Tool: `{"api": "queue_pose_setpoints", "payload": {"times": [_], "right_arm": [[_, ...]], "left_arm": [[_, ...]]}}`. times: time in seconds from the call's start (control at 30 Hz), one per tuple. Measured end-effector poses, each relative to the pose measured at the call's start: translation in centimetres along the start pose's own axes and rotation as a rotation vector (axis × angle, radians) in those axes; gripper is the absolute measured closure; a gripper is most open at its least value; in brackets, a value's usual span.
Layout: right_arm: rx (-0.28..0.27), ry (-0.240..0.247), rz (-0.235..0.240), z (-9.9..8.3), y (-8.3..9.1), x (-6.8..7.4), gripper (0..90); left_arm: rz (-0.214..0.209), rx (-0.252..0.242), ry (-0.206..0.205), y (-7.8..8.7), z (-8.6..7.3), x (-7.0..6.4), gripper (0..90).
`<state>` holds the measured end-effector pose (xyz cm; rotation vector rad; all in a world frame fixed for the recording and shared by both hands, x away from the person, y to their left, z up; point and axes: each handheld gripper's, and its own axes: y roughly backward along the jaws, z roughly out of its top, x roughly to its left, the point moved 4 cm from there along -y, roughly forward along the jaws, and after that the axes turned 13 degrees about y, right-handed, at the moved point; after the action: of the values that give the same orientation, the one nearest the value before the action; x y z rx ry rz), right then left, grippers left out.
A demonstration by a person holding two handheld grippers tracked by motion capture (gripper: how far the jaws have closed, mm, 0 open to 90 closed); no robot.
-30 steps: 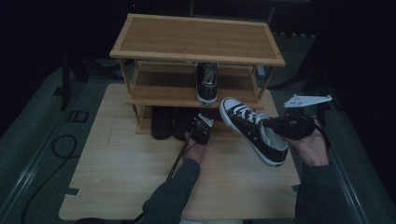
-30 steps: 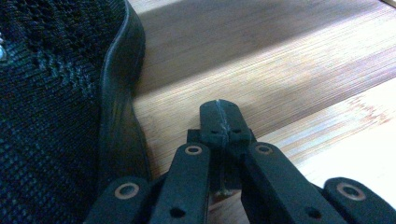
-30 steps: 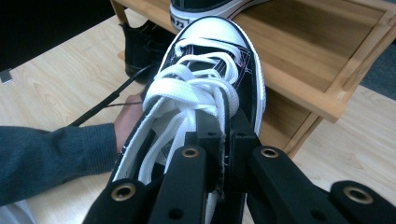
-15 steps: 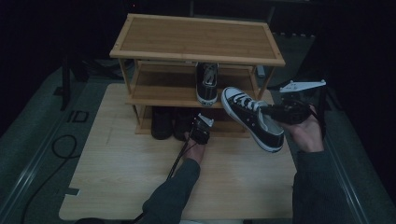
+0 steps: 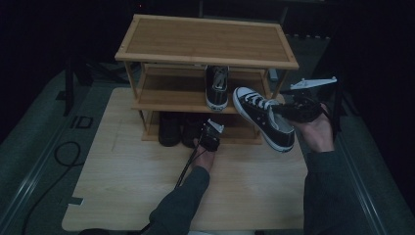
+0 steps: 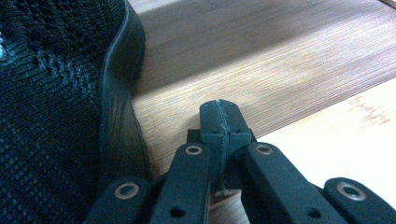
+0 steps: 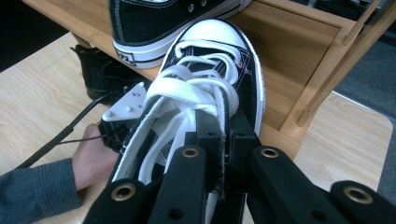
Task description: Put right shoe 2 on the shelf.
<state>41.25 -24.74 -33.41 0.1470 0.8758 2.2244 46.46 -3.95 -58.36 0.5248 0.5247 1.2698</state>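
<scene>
Black high-top sneaker (image 5: 264,122) clamped in the right gripper (image 5: 293,111), lifted off the table (image 5: 122,186).

Held in the air by the jaws pinched on the tongue and collar, toe tilted up toward the middle shelf (image 5: 171,100) of the bamboo shoe rack (image 5: 205,41), just beside its matching sneaker (image 5: 217,87) parked there. Black canvas, white toe cap, white laces, white sole edge. Left gripper (image 5: 209,139) low by the bottom shelf, jaws pressed together on nothing, next to a black mesh shoe (image 6: 56,102).
</scene>
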Motion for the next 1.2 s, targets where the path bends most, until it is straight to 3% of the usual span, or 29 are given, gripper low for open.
{"api": "queue_pose_setpoints", "payload": {"times": [1.2], "right_arm": [[-0.007,-0.052,-0.035,1.5,-2.4,-1.6,87.3]], "left_arm": [[0.000,0.000,0.001,0.0,0.0,0.0,90.0]]}}
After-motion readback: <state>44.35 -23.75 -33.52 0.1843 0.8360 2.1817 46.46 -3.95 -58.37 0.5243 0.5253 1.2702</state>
